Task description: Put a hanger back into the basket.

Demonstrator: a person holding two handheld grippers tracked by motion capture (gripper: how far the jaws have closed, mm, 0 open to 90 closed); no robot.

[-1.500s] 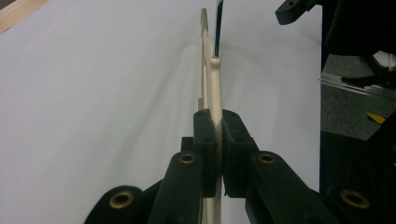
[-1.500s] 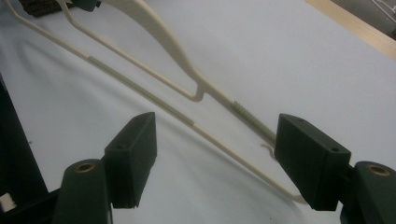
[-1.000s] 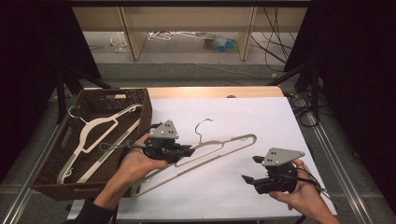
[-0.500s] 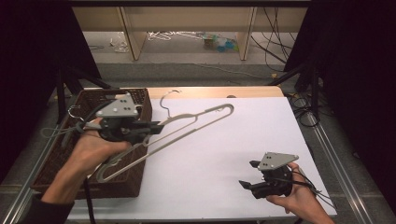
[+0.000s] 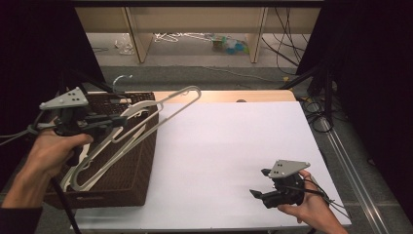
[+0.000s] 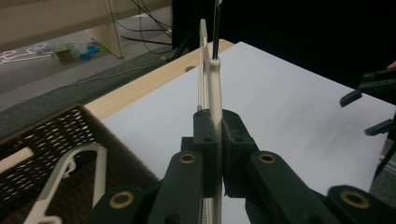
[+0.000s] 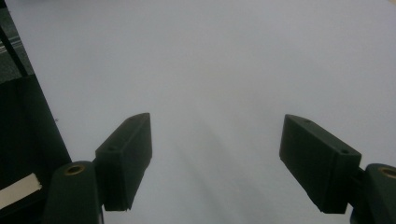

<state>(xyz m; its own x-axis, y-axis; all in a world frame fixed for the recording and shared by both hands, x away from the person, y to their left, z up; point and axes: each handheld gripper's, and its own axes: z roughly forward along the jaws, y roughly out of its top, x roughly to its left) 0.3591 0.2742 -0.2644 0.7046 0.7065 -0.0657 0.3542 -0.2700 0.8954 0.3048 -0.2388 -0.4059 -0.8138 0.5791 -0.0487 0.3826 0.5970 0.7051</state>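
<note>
Gripping a cream plastic hanger (image 5: 160, 109), the left gripper (image 5: 113, 122) has its black jaws clamped flat on one thin arm of it; in the left gripper view the hanger (image 6: 214, 88) stands edge-on between the pads and runs straight out toward 12 o'clock. Hanger shape: slim triangular frame, smooth and matte, with a wire hook (image 5: 122, 79) at its top. It hangs tilted over the basket (image 5: 131, 170) at 9 o'clock of the table, its far corner reaching out past the basket rim. Basket is dark brown woven wicker, rectangular, open weave; another pale hanger (image 5: 85, 170) lies inside. Table (image 5: 234, 146) is covered with a smooth white sheet, with a bare wood strip at 12 o'clock. Right gripper (image 5: 260, 187) sits at 5 o'clock, well apart from the hanger, jaws spread wide with nothing between, just been opening further.
</note>
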